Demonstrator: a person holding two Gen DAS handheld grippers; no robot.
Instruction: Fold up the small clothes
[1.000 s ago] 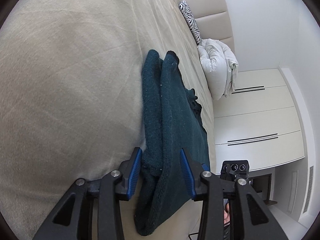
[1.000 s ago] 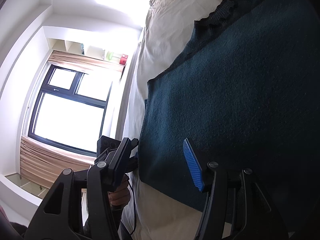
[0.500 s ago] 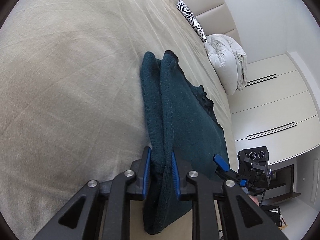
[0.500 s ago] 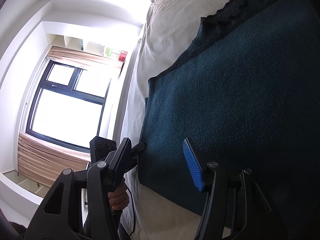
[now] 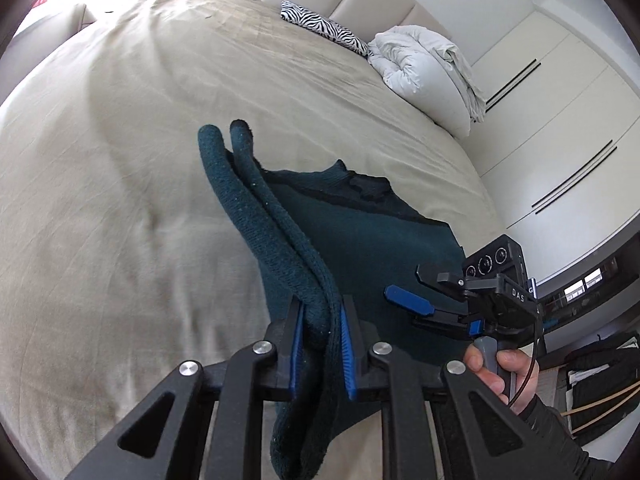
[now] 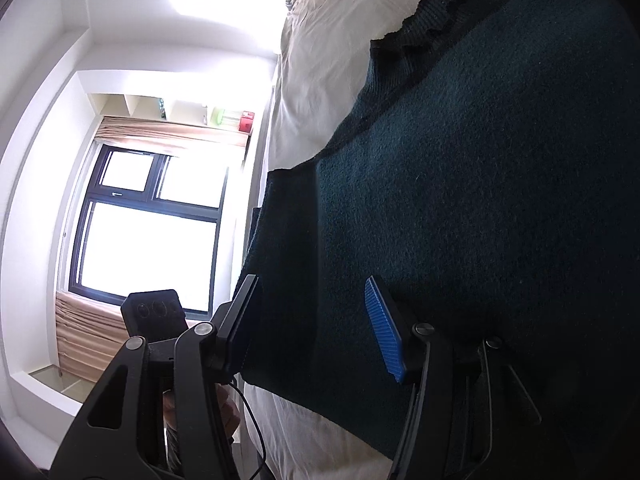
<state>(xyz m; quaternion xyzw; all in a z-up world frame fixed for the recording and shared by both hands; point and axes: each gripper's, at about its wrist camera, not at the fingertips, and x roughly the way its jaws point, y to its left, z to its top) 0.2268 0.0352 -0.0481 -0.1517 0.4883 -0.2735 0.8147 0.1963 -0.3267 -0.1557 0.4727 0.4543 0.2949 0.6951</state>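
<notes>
Beige bedding [image 5: 120, 184] covers the bed, and a dark teal sweater [image 5: 372, 248] is spread on it. One folded side of the sweater is pinched by the left gripper [image 5: 322, 346], whose jaws have just been closing on it, and is raised off the bed. The right gripper [image 6: 316, 320] is kept spread over the sweater's near edge, nothing pinched.

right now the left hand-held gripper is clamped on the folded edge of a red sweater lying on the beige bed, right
Not quite: the sweater is dark teal, not red, as the left wrist view shows. The left hand-held gripper is indeed clamped on its folded edge, over the beige bed.
</notes>
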